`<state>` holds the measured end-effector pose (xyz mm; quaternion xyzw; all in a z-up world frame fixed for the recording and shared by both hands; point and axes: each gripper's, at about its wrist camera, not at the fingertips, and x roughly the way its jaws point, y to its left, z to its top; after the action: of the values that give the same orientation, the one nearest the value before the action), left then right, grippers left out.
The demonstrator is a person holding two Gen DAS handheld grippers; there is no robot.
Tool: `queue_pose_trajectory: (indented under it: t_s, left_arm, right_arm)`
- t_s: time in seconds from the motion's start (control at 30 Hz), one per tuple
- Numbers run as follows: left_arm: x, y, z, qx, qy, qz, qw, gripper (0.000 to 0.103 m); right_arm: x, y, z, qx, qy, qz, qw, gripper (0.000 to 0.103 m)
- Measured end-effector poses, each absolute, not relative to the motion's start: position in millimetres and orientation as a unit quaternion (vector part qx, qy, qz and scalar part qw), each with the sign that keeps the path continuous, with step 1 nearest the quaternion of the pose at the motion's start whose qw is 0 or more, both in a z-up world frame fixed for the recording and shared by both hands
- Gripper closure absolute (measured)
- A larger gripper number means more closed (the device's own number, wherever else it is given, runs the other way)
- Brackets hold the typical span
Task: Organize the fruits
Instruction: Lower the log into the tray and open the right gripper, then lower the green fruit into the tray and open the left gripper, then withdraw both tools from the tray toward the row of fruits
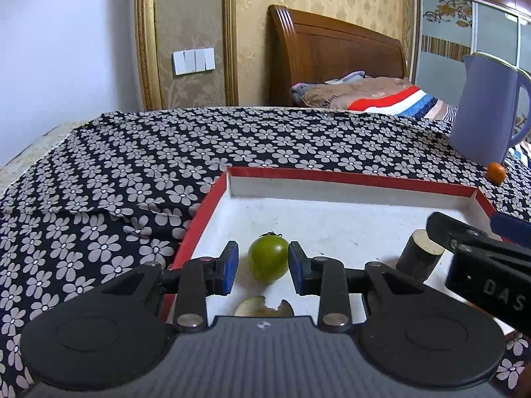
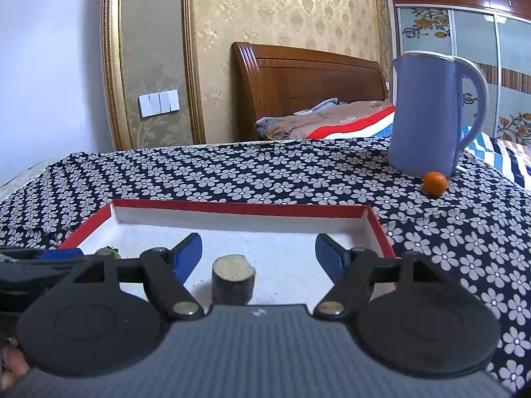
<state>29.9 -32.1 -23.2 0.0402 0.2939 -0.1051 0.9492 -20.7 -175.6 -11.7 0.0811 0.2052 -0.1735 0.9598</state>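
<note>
Left gripper (image 1: 263, 265): jaws are set narrowly around the green tomato (image 1: 268, 258); a thin gap is seen on each side between the blue pads (image 1: 231, 262) and the fruit, so no firm contact can be told
Green tomato: seen resting on the white floor of the red-rimmed tray (image 1: 348, 179), stem at 12 o'clock, between the left gripper's fingers
Right gripper (image 2: 259, 252): jaws are spread wide, nothing pressed; its blue fingers (image 2: 189, 248) stand well apart on either side of the dark cylinder piece (image 2: 232, 282)
Dark cylinder piece: stood upright in the tray with its pale cut face up, untouched by either pad
Sliced piece (image 1: 262, 310): a pale slice is glimpsed at 6 o'clock of the tomato, mostly hidden by the gripper body
Small orange fruit (image 2: 434, 183): left outside the tray on the flowered cloth (image 2: 232, 172), at 1 o'clock from the tray, just beside the base of the blue jug (image 2: 428, 112)
</note>
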Motion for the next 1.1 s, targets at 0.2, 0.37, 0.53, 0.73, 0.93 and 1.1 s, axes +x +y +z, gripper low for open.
queue_pose_trajectory:
  t_s: [0.2,0.37,0.53,0.73,0.93,1.1]
  left_arm:
    - [19.4,-32.8,-20.2,0.048,0.277,-0.115,0.953,0.071]
    - [0.9,-19.6,-16.0,0.044,0.261,-0.124,0.956,0.071]
    - [-24.1,8.1,-15.6,0.029,0.252,-0.137,0.958,0.071]
    - [-44.4,33.1,-19.9,0.028,0.252,-0.139,0.957,0.071]
    - [-45.2,39.9,-24.1,0.033,0.259,-0.142,0.955,0.071]
    - [-42.8,46.1,-26.1,0.021,0.268,-0.149,0.952,0.071]
  right_arm:
    - [-29.7,-175.1,-12.1,0.083,0.207,-0.175,0.959,0.029]
    - [-59.8,-176.9,-4.0,0.086,0.194,-0.170,0.962,0.026]
    - [-105.4,-186.4,-2.3,0.112,0.187,-0.159,0.963,0.026]
    - [-140.2,-183.0,-10.5,0.121,0.192,-0.145,0.963,0.026]
    - [-152.2,-171.1,-17.4,0.102,0.208,-0.134,0.964,0.027]
    - [-155.0,-171.9,-25.3,0.095,0.234,-0.138,0.958,0.033]
